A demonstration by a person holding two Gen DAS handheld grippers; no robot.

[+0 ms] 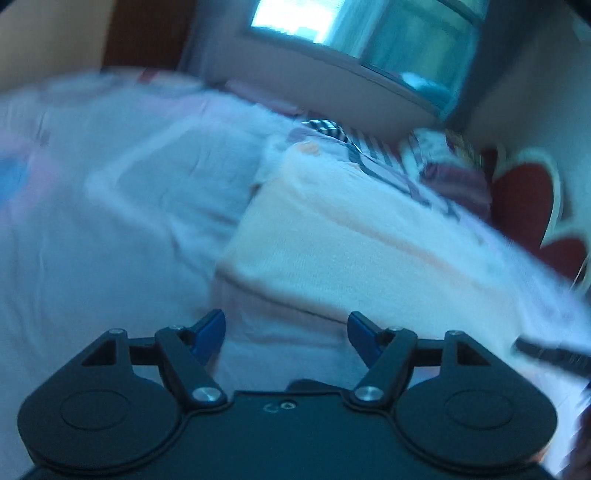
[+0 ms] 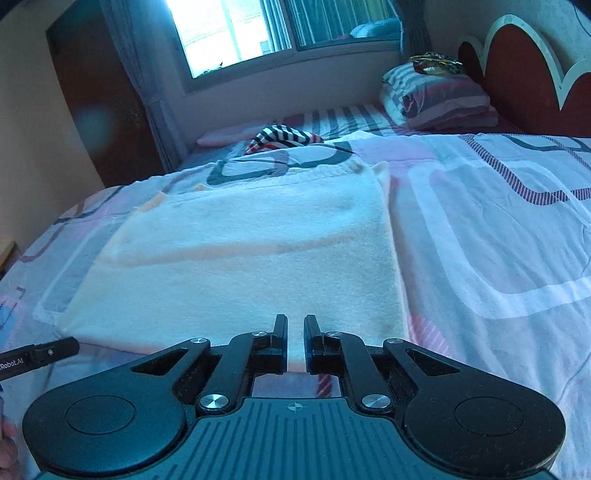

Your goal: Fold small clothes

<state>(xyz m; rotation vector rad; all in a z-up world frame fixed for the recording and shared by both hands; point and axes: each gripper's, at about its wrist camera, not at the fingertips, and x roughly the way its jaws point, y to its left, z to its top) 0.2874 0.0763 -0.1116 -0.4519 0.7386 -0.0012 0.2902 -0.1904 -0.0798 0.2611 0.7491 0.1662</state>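
A pale cream knit garment (image 2: 243,258) lies flat on the bed, folded into a rough rectangle; it also shows in the blurred left wrist view (image 1: 351,240). My left gripper (image 1: 286,334) is open and empty, its blue fingertips spread wide just above the garment's near left corner. My right gripper (image 2: 295,341) hovers over the garment's near edge with its jaws almost together, a narrow gap between them and nothing held. The tip of the left gripper (image 2: 40,354) shows at the left edge of the right wrist view.
The bed sheet (image 2: 498,240) is pink and white with dark loop patterns. A striped garment (image 2: 284,136) lies crumpled beyond the cream one. Folded bedding (image 2: 439,98) sits by the red headboard (image 2: 524,66). A window (image 2: 266,29) is on the far wall.
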